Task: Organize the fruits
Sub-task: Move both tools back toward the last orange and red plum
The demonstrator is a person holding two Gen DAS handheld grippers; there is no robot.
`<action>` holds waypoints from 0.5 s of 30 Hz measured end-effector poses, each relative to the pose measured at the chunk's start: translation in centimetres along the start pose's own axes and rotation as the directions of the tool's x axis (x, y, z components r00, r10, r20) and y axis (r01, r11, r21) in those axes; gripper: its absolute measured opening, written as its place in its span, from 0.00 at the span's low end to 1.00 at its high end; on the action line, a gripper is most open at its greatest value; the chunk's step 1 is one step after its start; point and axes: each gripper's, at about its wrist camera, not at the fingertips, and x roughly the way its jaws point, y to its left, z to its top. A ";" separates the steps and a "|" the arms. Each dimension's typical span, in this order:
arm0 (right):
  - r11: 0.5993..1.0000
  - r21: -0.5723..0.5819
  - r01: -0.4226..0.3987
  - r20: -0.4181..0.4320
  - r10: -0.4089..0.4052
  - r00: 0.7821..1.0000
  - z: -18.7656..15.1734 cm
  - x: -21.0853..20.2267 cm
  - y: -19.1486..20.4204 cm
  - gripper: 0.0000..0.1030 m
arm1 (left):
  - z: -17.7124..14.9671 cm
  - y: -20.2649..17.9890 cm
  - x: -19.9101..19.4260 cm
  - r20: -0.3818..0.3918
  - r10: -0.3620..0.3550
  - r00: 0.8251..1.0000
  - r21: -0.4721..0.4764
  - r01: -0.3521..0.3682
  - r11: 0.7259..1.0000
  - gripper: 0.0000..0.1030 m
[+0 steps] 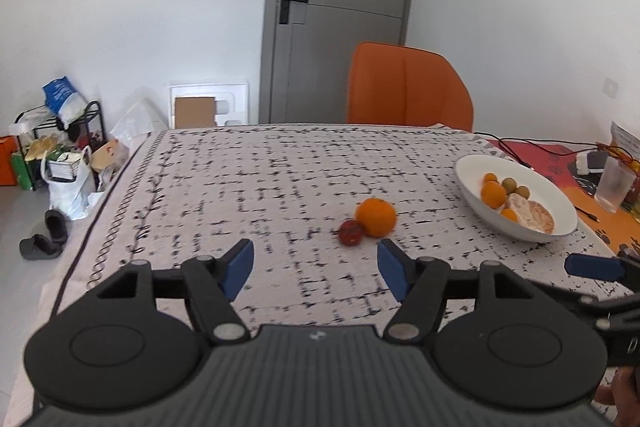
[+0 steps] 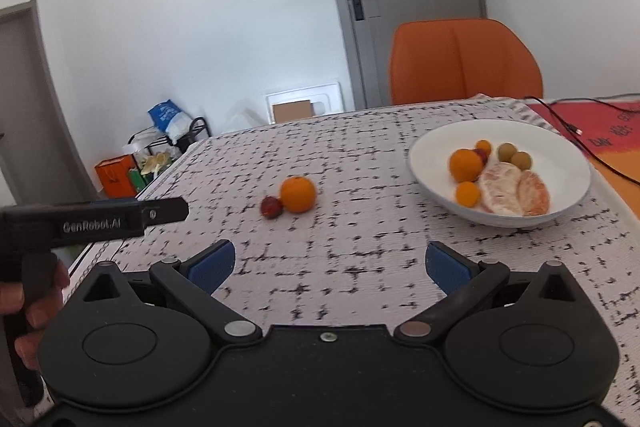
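Note:
An orange (image 1: 376,217) (image 2: 297,194) lies on the patterned tablecloth, touching a small red fruit (image 1: 351,232) (image 2: 271,207) at its left. A white bowl (image 1: 472,174) (image 2: 432,151) to their right holds several small oranges, two green fruits and peeled citrus halves. My left gripper (image 1: 316,269) is open and empty, just short of the two loose fruits. My right gripper (image 2: 330,267) is open and empty, nearer than the fruits and the bowl. The left gripper's body shows at the left edge of the right wrist view (image 2: 92,221).
An orange chair (image 1: 406,87) (image 2: 464,61) stands behind the table's far edge. A glass (image 1: 614,183), cables and a red mat (image 2: 592,131) lie right of the bowl. Bags, a rack and slippers (image 1: 44,239) are on the floor to the left.

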 end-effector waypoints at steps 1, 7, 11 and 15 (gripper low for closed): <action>1.000 -0.013 -0.002 0.002 0.002 1.000 -0.2 0.0 0.4 1.00 | -0.1 0.3 -0.1 0.001 0.005 1.000 -0.005 -0.005 1.000 0.65; 0.994 -0.104 -0.019 0.006 0.020 1.000 -1.2 0.5 2.6 1.00 | -0.5 1.9 -0.4 0.000 0.024 1.000 -0.035 -0.024 0.999 0.65; 0.987 -0.156 -0.037 0.001 0.037 0.999 -1.6 0.6 3.6 1.00 | -0.7 2.4 -0.4 -0.004 0.028 1.000 -0.045 -0.028 0.999 0.65; 0.976 -0.214 -0.039 -0.011 0.037 0.999 -2.1 0.8 4.4 1.00 | -0.9 2.8 -0.2 -0.009 0.029 1.000 -0.053 -0.029 0.998 0.65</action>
